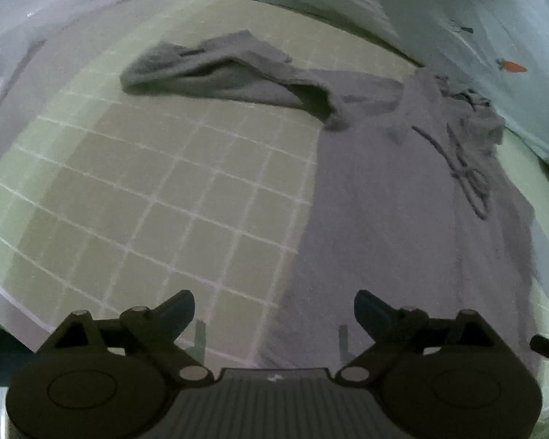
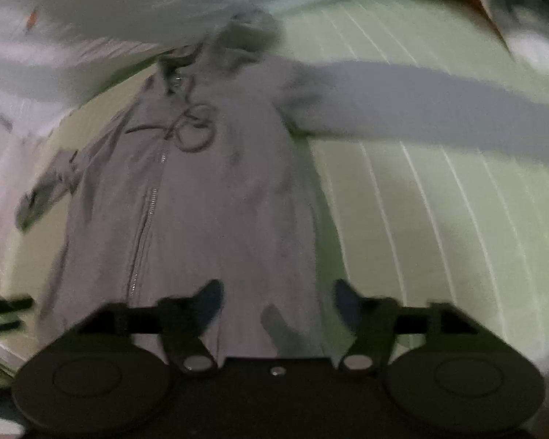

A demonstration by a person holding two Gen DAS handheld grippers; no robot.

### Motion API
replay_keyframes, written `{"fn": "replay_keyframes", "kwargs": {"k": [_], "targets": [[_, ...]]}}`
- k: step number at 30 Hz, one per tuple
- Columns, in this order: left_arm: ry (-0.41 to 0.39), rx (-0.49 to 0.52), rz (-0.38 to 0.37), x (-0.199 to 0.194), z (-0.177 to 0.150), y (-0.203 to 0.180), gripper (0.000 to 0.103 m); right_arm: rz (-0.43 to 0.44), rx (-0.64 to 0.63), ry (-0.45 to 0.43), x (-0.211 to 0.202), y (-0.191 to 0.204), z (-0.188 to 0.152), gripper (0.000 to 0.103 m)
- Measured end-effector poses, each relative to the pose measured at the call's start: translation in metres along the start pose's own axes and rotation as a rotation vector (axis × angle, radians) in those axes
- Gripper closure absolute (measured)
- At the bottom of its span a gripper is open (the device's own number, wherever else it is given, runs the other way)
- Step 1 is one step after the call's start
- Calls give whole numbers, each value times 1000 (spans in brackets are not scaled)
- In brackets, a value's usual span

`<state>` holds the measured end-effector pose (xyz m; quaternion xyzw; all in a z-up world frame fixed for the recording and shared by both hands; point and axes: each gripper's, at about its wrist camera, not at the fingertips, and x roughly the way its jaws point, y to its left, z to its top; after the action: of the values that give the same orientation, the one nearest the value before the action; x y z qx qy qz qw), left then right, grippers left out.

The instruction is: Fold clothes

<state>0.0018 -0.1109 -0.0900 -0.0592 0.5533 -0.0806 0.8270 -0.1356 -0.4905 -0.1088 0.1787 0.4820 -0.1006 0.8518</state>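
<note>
Lengthwise, the grey zip hoodie (image 2: 201, 219) lies hood-end away on the green grid mat (image 1: 146, 183).

My left wrist camera looks steeply down beside the grey hoodie (image 1: 402, 201), over the green grid mat (image 1: 146, 201); my right looks down directly above it. Both share its drawstrings.

Tabletop (image 1: 157, 197) carrying a pale green mat (image 1: 91, 168) ruled with a white grid. A grey zip-front hooded jacket (image 1: 402, 219) is lying directly on the mat, front side up, its body running lengthwise and its drawstring cords (image 1: 468, 179) resting loosely on the chest. One sleeve (image 1: 219, 73) is lying bunched and folded across the mat; the other sleeve (image 2: 439, 109) is stretching out flat on the opposite side.
</note>
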Motion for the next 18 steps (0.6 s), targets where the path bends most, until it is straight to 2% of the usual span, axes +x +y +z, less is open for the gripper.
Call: {"fn": "replay_keyframes", "kwargs": {"k": [5,8,10,18], "targets": [[-40,-53,45,1,20,17,9,8,-105,4,27,30,16,8],[-71,-60,64,-1,33,30,6,21,-83,-9,41,31,27,0],[-86,-67,76,2,46,40,6,19,-59,-26,51,32,34,0],[-145,-62,121,24,126,86,3,-161,-20,-107,108,39,75,0]]}}
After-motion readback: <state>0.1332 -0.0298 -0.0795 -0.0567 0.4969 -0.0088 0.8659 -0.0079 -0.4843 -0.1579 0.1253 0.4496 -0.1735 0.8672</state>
